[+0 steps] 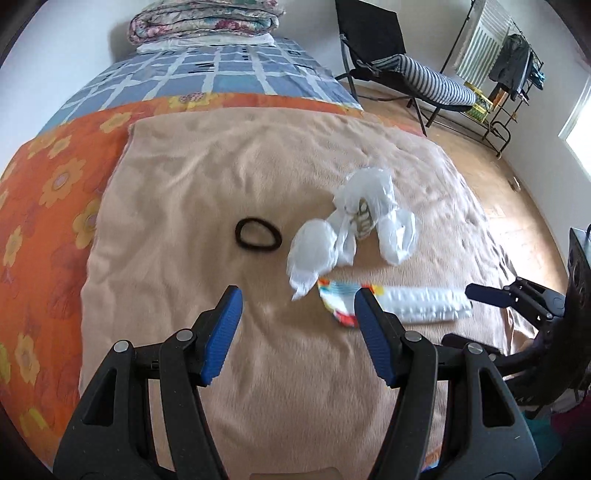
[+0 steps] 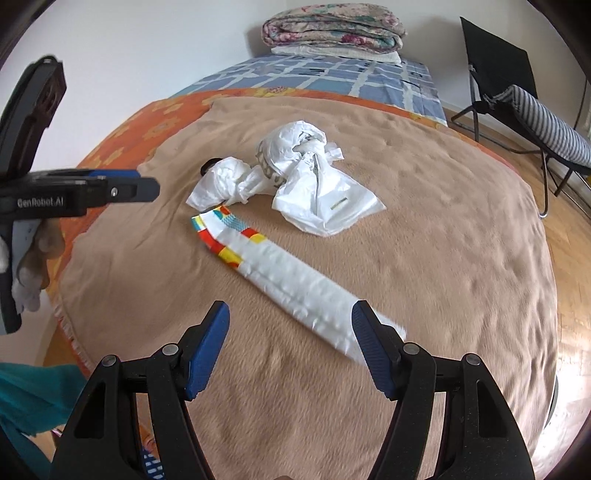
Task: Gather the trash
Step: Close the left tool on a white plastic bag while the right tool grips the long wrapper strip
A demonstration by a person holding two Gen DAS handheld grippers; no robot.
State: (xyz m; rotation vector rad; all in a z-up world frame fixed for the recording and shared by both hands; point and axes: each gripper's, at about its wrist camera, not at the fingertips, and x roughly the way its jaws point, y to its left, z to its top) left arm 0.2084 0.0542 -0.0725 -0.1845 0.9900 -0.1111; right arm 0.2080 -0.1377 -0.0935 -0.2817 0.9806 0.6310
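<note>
The left claw (image 1: 297,336) hangs over the tan blanket (image 1: 184,184) with its blue pads spread apart and nothing between them. The right claw (image 2: 290,349) is spread the same way and empty, its right pad in front of the near end of a long white wrapper (image 2: 295,280) with a red and yellow end. That wrapper lies flat on the blanket. Just beyond it sits a crumpled white plastic bag (image 2: 314,181), touching a wad of white tissue (image 2: 225,181). A black hair tie (image 1: 258,240) lies on the blanket, left of the tissue. Folded quilts (image 2: 332,31) are stacked at the far end of the bed. A black chair (image 1: 373,40) stands on the wooden floor.
</note>
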